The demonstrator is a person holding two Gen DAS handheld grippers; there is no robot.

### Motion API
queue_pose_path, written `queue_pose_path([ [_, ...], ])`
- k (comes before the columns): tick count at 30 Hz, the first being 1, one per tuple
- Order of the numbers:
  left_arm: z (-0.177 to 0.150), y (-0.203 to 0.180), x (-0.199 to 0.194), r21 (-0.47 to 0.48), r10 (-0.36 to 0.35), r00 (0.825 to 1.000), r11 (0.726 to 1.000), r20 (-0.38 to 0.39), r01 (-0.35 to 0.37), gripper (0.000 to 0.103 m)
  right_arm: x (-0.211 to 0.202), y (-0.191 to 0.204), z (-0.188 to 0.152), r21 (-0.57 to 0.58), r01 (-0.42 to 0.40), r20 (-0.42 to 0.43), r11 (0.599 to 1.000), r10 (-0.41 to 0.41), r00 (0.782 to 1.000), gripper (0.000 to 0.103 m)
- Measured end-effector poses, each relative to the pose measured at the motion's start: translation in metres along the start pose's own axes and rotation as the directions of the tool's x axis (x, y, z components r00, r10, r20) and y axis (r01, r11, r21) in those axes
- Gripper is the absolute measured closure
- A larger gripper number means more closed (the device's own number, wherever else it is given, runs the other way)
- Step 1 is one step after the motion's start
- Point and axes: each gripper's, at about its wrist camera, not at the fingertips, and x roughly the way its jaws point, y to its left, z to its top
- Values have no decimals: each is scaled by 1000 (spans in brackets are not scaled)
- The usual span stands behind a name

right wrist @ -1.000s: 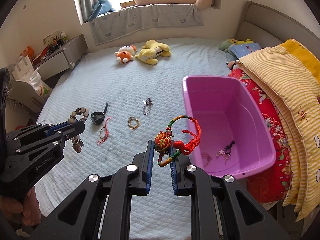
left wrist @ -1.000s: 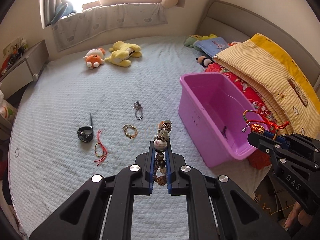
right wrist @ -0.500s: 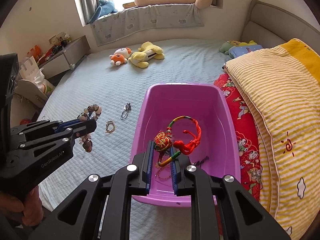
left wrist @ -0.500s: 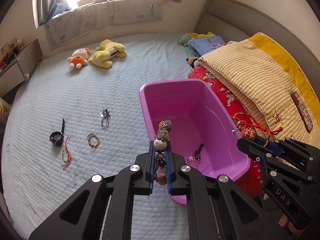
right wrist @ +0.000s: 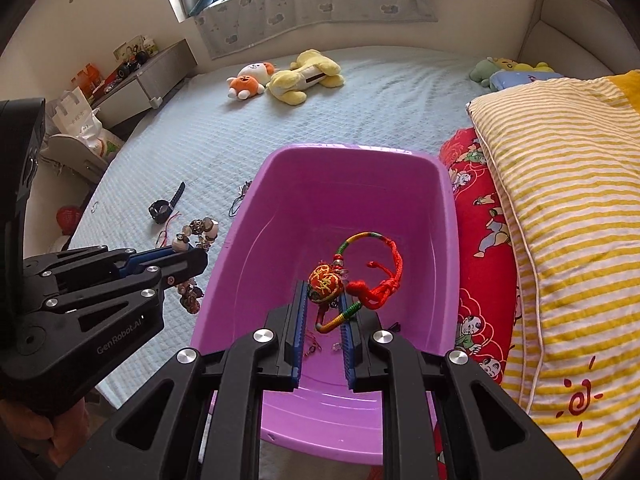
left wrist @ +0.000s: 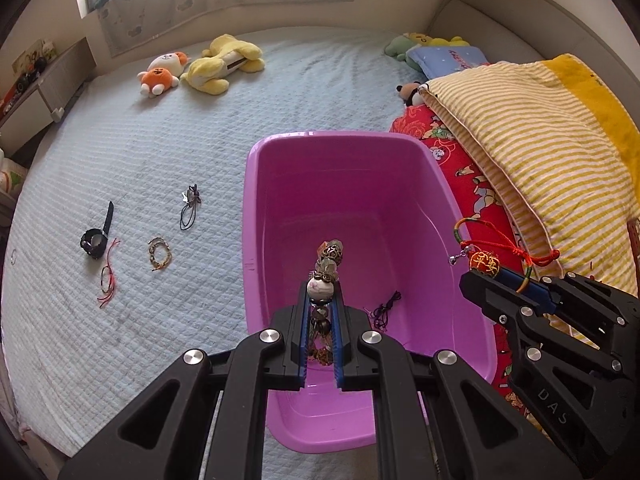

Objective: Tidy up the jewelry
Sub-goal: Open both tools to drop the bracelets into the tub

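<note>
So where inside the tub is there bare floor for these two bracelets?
The purple tub is bare across its far half and left side. Its near right corner holds a dark cord piece; the right wrist view shows small bits there too.

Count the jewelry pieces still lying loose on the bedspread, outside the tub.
4, all left of the purple tub: black watch, red string bracelet, gold braided bracelet, dark cord piece. Others may be hidden behind the grippers.
</note>
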Motion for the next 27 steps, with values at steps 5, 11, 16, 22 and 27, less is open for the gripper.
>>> queue_pose_path([
  [5,6,-6,25,8,-16,997,1000,-79,17,94,26,-14,1,55,-3,-88,998,8,996,88],
  [11,11,-5,49,-3,-23,986,1000,-162,23,93,53,-24,7,104,-13,-175,994,31,984,88],
  [16,12,-8,59,28,-2,978,1000,-207,8,91,64,-29,10,123,6,-224,992,22,974,70],
  [22,17,3,49,14,69,984,998,-166,-68,37,68,-36,9,145,55,-286,988,-11,958,38],
  [27,19,18,42,-38,42,987,998,-152,-49,30,66,-48,5,192,82,-313,978,-18,950,38],
])
